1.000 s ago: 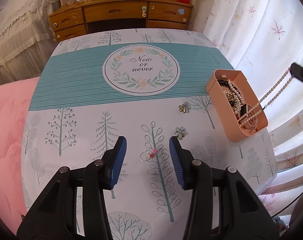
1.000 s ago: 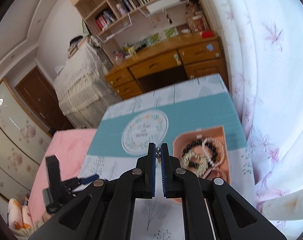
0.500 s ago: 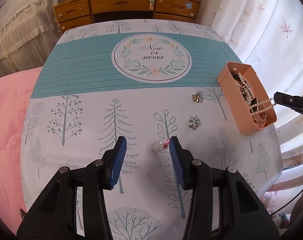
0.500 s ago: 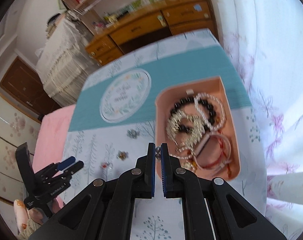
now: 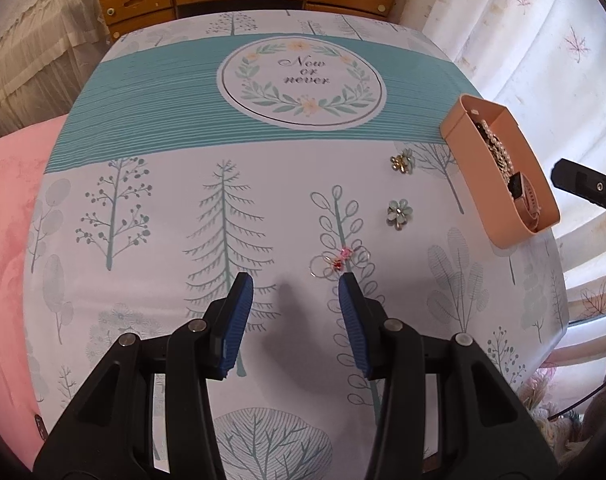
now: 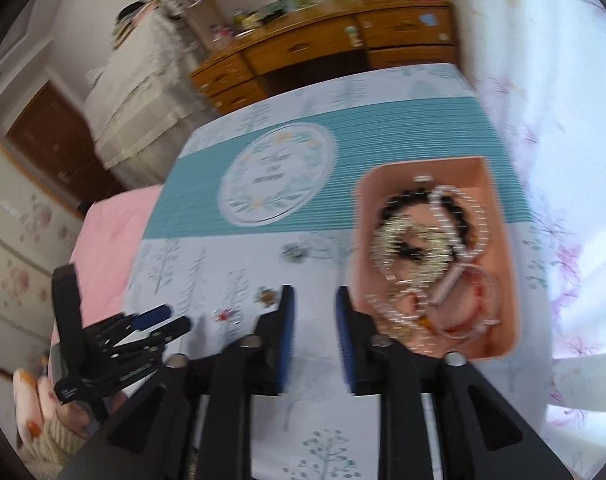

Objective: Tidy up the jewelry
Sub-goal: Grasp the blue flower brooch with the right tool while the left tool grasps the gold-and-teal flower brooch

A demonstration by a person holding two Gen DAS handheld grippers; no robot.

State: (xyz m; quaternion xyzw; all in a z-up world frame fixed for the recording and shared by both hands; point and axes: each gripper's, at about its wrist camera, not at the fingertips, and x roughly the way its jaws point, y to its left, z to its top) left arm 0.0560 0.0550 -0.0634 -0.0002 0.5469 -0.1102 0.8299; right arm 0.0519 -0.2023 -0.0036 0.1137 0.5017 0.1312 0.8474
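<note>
Currently left hand-held gripper (image 5: pixel 294 294) open, empty, just short of hoop earrings (image 5: pixel 338 263) on surface (image 5: pixel 143 208). Right hand-held gripper (image 6: pixel 313 312) opening, nothing between jaws, beside pink tray (image 6: pixel 499 208) holding jewelry.

free: tablecloth (image 5: pixel 151 184) left half | obstacles: pink tray (image 5: pixel 487 184), flower brooches (image 5: pixel 399 211) right

We see the whole right wrist view smeared by motion: the jewelry in the tray (image 6: pixel 499 200) blurs into streaks, so we cannot separate its strands. The two small pieces (image 6: pixel 293 253) beside the tray are too blurred to identify there. In the left wrist view the tray's near wall (image 5: pixel 483 184) hides most of its contents, and the right hand-held gripper (image 5: pixel 583 186) is cut off by the picture's edge.
</note>
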